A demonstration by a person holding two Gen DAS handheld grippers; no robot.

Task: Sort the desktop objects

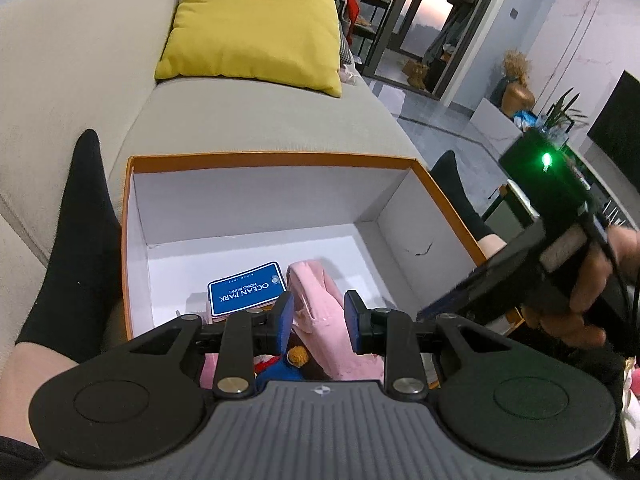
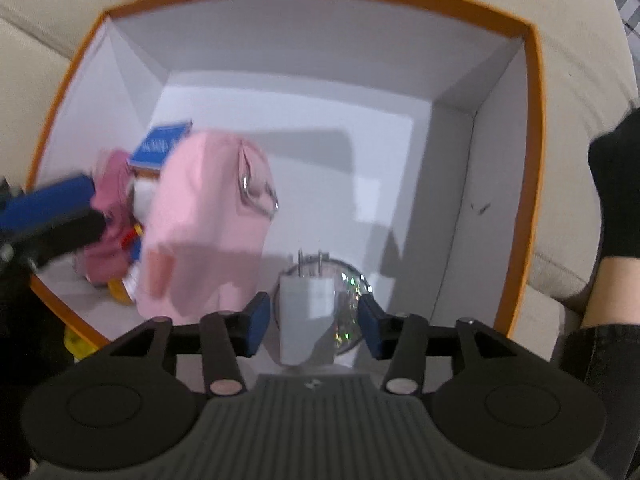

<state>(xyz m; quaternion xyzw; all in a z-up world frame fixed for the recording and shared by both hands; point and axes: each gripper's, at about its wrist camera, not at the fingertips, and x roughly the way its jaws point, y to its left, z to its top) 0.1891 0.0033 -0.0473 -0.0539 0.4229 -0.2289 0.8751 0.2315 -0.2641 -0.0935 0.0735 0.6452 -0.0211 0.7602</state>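
Left wrist view: looks down into orange box (image 1: 276, 157) with white inside, set on beige sofa (image 1: 256, 120).
Left gripper (image 1: 318, 318): jaws parted with a moderate gap, pads pressing on nothing; hangs above near edge of orange box, over pink pouch (image 1: 320, 308).
Pink pouch: lies on box floor, near side, just right of blue Ocean Park card (image 1: 244, 294).
Blue Ocean Park card: flat on box floor, left of centre, resting on other small items.
Blue-and-red toy (image 1: 280, 364): partly hidden beneath left gripper, at near wall of box; kind cannot be told.
Right wrist view: points straight down into orange box (image 2: 536, 160).
Right gripper (image 2: 316, 322): jaws spread wide, pads clear of white plug adapter (image 2: 306, 312) on either side.
White plug adapter: between right pads, prongs pointing away toward far wall of box, over a glittery round disc (image 2: 348, 300) near right wall; contact with disc cannot be told.
Yellow cushion (image 1: 252, 28): on sofa, behind far wall of box.
Person's black-socked feet (image 1: 76, 240): on either side of box.
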